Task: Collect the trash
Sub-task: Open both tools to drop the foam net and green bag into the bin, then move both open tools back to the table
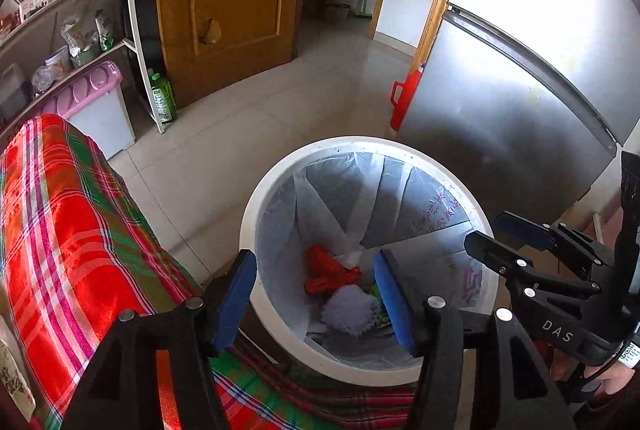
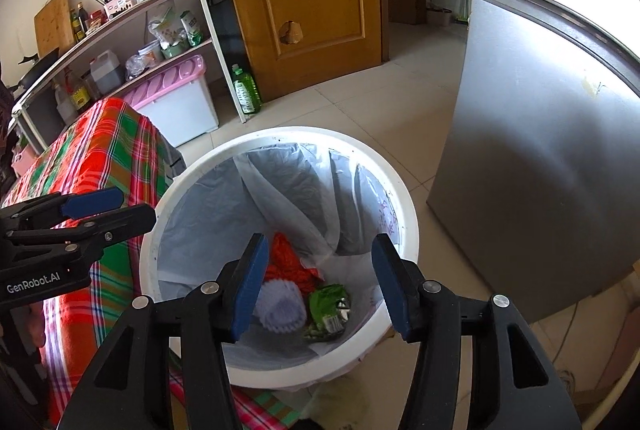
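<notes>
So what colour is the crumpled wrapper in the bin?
Green crumpled wrapper, clearest in the right wrist view.

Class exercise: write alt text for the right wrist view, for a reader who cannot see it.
The open, empty right tool hangs over a white bin lined with a plastic bag, holding red, green and pale lavender trash. The left tool and a plaid cloth are left; a grey fridge is right.
</notes>
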The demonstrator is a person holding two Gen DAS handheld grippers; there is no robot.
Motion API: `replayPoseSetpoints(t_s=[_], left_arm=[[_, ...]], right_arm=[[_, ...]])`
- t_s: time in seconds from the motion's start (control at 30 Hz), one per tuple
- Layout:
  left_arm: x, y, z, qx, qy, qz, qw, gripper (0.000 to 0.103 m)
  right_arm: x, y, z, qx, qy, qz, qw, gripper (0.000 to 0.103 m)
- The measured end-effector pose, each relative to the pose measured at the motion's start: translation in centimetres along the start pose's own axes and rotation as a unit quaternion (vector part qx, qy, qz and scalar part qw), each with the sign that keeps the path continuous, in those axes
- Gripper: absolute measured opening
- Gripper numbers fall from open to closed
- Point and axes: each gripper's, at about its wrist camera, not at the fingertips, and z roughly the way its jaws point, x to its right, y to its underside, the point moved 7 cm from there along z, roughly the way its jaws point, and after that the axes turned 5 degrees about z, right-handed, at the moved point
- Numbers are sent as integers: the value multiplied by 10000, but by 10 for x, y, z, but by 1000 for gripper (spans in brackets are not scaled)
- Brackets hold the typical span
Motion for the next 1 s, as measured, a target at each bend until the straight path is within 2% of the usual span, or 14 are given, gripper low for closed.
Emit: replayPoseSetpoints(t_s=[0.5,0.8,1.0], left_arm=[[-3,5,-49,319,-205,38,9993,61],[-23,17,-92,586,-385,-111,9975,61],[-43,30,-122,760,-539,-234,9954,61]], right_arm=[[-21,-3,-37,318,16,-45,9995,55],[-51,-2,-63,564,-95,-197,9982,55],[-83,0,-78,720,-342,-355,9962,55]])
